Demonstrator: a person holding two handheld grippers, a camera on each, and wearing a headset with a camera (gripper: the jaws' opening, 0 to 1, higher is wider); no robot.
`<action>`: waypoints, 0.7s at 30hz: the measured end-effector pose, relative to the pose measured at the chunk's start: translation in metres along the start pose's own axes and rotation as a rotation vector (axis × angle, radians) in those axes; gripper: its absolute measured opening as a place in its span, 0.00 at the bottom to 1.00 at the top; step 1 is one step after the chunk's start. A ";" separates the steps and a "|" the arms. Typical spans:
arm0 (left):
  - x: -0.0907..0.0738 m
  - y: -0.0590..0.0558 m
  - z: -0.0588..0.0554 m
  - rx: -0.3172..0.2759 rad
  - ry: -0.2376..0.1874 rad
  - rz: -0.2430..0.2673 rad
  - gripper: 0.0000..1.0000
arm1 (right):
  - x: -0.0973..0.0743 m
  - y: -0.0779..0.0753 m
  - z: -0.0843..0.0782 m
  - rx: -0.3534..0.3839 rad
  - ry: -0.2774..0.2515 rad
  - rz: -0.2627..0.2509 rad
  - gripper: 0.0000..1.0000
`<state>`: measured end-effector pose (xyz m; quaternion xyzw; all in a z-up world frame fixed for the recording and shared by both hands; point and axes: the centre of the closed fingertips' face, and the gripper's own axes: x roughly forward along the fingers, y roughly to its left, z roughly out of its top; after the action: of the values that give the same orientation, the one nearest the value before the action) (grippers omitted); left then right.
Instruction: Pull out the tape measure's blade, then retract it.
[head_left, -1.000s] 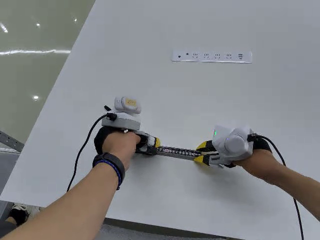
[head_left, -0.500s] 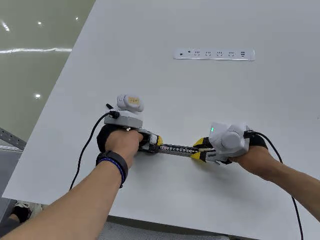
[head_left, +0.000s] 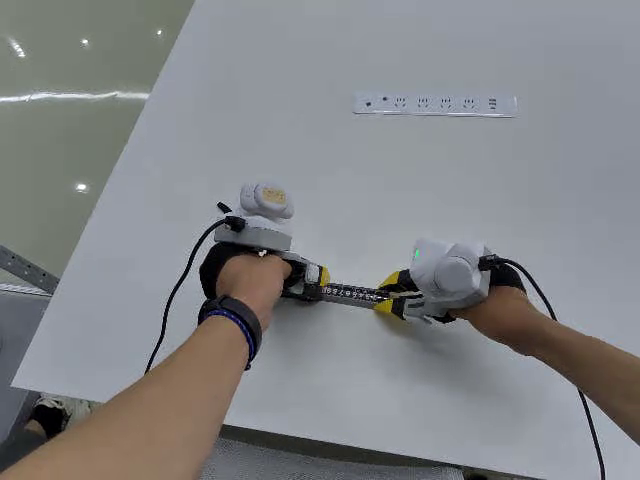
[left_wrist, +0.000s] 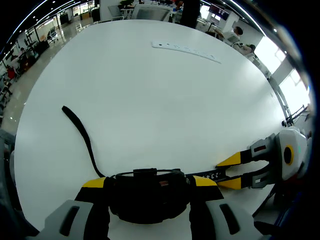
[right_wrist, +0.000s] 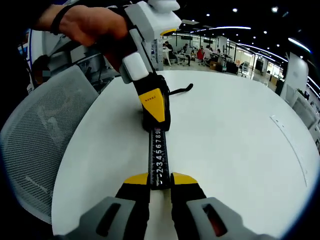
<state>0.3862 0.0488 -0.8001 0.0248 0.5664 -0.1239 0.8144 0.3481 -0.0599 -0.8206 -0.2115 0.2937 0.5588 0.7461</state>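
left tongs (left_wrist: 149, 183) clamped on tape measure case (right_wrist: 155, 102), case resting on tabletop (head_left: 400, 190); right tongs (right_wrist: 160, 179) pinched on blade (right_wrist: 158, 150) tip, just right of case; short length out; pull-out looks done, retraction seemingly underway, not finished; versus a second ago exposed blade shorter, right tongs nearer case; strap (left_wrist: 80, 135) trails beyond case; power strip (head_left: 435, 104) well behind case

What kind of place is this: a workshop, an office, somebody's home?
Probably a big open-plan office or lab. A wide white table carries a power strip, a mesh office chair stands by it, and people sit at desks under ceiling lights in the background.
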 end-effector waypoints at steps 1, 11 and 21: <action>0.000 0.000 0.000 -0.003 0.000 -0.001 0.62 | 0.002 -0.001 0.002 -0.002 0.002 0.001 0.14; -0.001 0.000 -0.001 -0.008 -0.002 -0.001 0.62 | 0.007 -0.001 0.007 -0.006 -0.011 0.014 0.14; -0.002 -0.001 -0.002 -0.014 -0.008 -0.003 0.62 | 0.014 0.000 0.013 -0.016 -0.021 0.033 0.14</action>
<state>0.3834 0.0487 -0.7987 0.0179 0.5642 -0.1211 0.8165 0.3536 -0.0414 -0.8202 -0.2068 0.2847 0.5758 0.7380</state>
